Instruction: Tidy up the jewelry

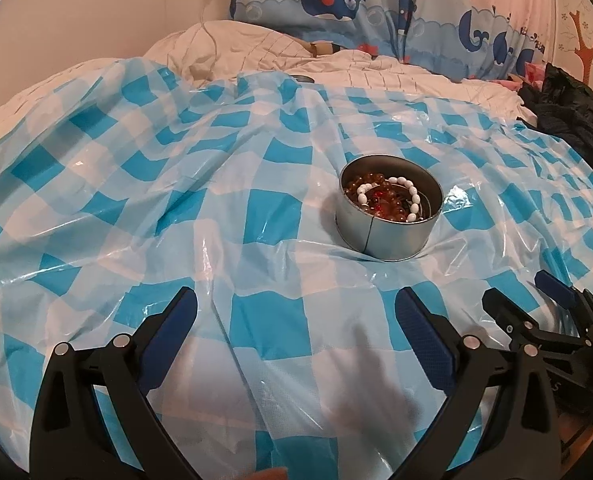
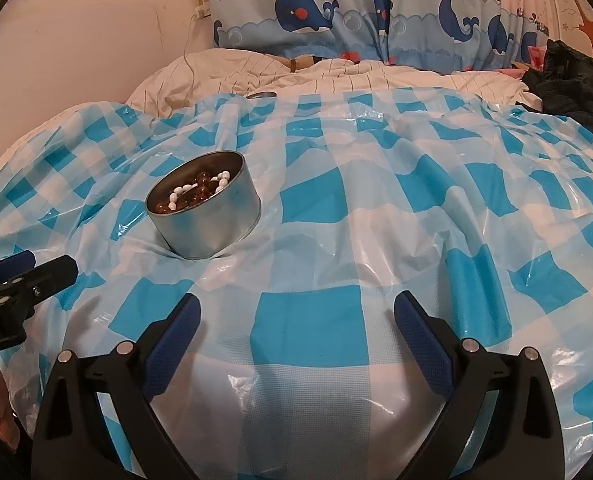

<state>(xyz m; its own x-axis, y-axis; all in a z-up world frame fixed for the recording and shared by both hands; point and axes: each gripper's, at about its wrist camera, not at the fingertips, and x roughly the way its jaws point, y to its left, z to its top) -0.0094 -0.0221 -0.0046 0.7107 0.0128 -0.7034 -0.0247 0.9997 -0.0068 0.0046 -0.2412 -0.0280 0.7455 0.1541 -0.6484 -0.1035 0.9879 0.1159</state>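
Observation:
A round metal tin (image 1: 388, 236) stands on the blue-and-white checked plastic sheet (image 1: 176, 200). It holds a white bead bracelet (image 1: 410, 196) and amber bead strands (image 1: 356, 188). In the right wrist view the tin (image 2: 208, 224) sits at the left, with white and amber beads (image 2: 200, 194) inside. My left gripper (image 1: 296, 308) is open and empty, near the sheet, short of the tin. My right gripper (image 2: 296, 312) is open and empty, to the right of the tin. It also shows in the left wrist view (image 1: 536, 300). The left gripper shows at the right wrist view's left edge (image 2: 28, 268).
The sheet covers a bed with a white quilt (image 1: 256, 52). A whale-print curtain (image 1: 336, 0) hangs behind. Dark clothing (image 1: 568, 108) lies at the right edge. A white cable (image 1: 208, 32) runs down from a wall socket at the back left.

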